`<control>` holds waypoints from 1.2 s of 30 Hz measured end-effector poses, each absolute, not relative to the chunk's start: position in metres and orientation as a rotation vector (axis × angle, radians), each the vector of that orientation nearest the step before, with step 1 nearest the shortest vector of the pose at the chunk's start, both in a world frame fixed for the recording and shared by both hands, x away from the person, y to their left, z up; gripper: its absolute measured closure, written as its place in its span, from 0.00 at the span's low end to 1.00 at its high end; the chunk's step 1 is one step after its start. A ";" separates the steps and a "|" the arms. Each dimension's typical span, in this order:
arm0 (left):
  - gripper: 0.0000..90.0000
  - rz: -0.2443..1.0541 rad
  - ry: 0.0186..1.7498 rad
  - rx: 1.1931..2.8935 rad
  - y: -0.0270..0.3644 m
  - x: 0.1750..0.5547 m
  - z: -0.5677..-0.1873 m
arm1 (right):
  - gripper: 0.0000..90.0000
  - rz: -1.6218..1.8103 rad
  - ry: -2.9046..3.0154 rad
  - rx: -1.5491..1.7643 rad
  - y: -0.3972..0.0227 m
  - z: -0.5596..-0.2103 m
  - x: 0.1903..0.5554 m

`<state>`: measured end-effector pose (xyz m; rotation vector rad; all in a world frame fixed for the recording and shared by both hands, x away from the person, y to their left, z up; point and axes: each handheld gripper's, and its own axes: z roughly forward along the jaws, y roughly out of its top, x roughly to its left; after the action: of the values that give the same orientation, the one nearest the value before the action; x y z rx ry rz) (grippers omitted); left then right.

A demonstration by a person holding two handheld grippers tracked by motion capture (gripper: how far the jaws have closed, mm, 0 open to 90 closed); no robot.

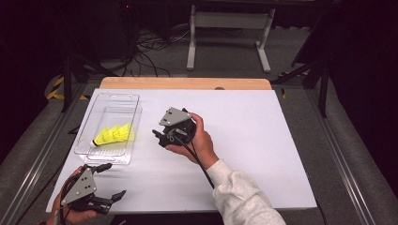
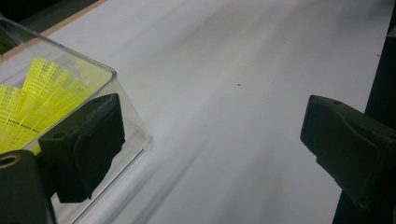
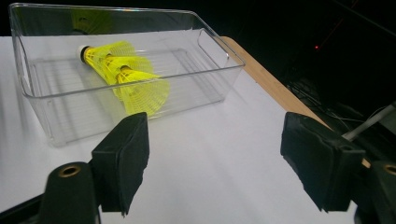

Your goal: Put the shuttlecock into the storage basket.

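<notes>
A clear plastic bin stands on the left of the white table top. Yellow shuttlecocks lie in it, nested into each other, with a cork toward its near left. My right gripper hovers just right of the bin and points at it. It is open, and nothing lies between its pads; the bin and shuttlecocks are ahead. My left gripper sits open and empty at the near left corner, by the bin's near end. The yellow shuttlecock skirts show beyond its left pad.
A strip of wooden table edge runs along the far side. Beyond it stand a white metal frame and loose cables on the floor. Dark rails flank the table on both sides.
</notes>
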<state>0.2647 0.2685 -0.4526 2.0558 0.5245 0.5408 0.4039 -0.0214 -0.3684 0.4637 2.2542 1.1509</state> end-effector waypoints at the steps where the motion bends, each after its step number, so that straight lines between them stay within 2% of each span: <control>1: 0.08 0.541 0.525 2.056 0.268 0.265 -0.453 | 0.28 1.151 2.254 0.464 -0.021 -0.368 0.404; 4: 0.08 0.544 0.525 2.057 0.269 0.265 -0.452 | 0.25 1.141 2.233 0.462 -0.027 -0.368 0.401; 28: 0.08 0.545 0.525 2.063 0.268 0.266 -0.453 | 0.23 1.113 2.200 0.488 -0.055 -0.365 0.397; 36: 0.08 0.545 0.526 2.067 0.268 0.266 -0.453 | 0.19 1.097 2.182 0.490 -0.063 -0.367 0.393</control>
<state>0.2659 0.2677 -0.4534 2.0669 0.5263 0.5454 0.3934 -0.0625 -0.3669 0.4903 2.1818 1.0971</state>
